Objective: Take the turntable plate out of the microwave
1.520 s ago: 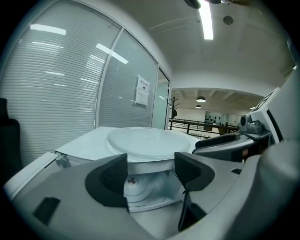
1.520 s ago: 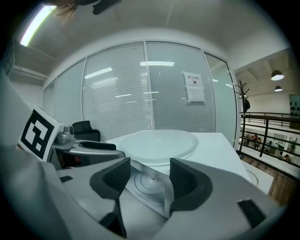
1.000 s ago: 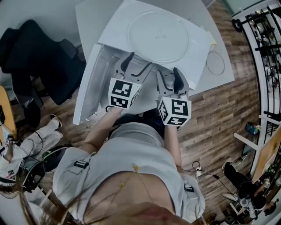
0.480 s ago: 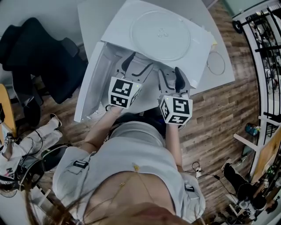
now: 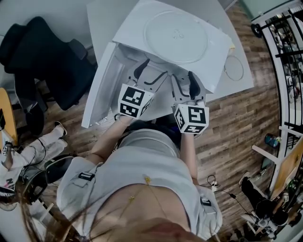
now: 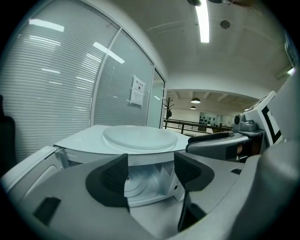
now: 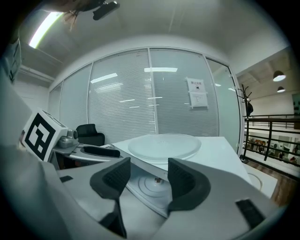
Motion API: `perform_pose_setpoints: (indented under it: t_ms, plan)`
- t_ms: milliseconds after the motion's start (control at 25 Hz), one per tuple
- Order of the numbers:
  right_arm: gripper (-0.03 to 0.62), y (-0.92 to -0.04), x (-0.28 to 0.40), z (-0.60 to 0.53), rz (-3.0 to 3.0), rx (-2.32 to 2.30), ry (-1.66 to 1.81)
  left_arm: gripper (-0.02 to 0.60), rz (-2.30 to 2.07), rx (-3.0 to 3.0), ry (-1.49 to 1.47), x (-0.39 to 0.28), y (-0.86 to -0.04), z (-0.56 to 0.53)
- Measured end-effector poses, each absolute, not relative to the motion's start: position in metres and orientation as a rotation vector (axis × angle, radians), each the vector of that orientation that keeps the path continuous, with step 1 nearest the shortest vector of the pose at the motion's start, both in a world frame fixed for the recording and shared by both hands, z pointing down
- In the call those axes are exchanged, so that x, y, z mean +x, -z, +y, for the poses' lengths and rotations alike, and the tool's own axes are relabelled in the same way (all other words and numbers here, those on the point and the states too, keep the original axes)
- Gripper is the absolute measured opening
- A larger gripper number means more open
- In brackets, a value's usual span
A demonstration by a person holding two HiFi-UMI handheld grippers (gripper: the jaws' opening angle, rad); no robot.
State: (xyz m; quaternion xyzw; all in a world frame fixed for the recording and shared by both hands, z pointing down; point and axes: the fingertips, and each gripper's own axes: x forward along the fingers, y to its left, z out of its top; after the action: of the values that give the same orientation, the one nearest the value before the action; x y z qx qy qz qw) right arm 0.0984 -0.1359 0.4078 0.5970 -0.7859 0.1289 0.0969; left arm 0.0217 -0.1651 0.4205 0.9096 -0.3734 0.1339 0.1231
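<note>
Left tongs open, nothing between them. Right tongs open too, also empty. Both are at the microwave front, pointing into the cavity, left tongs just beside right tongs. Microwave door swung open on its left. Turntable plate lies flat on top of the microwave, not inside. Microwave sits on the worktop.

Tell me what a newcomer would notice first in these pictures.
A clear glass turntable plate lies on top of the white microwave, whose door stands open at the left. Before the open cavity, the left hand-held gripper and right hand-held gripper both point in, jaws apart, empty.
</note>
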Motion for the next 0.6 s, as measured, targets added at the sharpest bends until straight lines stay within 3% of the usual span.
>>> perform_pose_setpoints:
  t_ms: [280,600]
  plan:
    - [0.179,-0.413,0.096,-0.126,-2.337,1.757,-0.396,0.196,-1.061,2.668,-0.378,0.018,-0.421,-0.150]
    - [0.064,-0.414,0.091,-0.118,-2.337,1.750,-0.393,0.104,-1.014,2.684,-0.355,0.017,-0.417,-0.136]
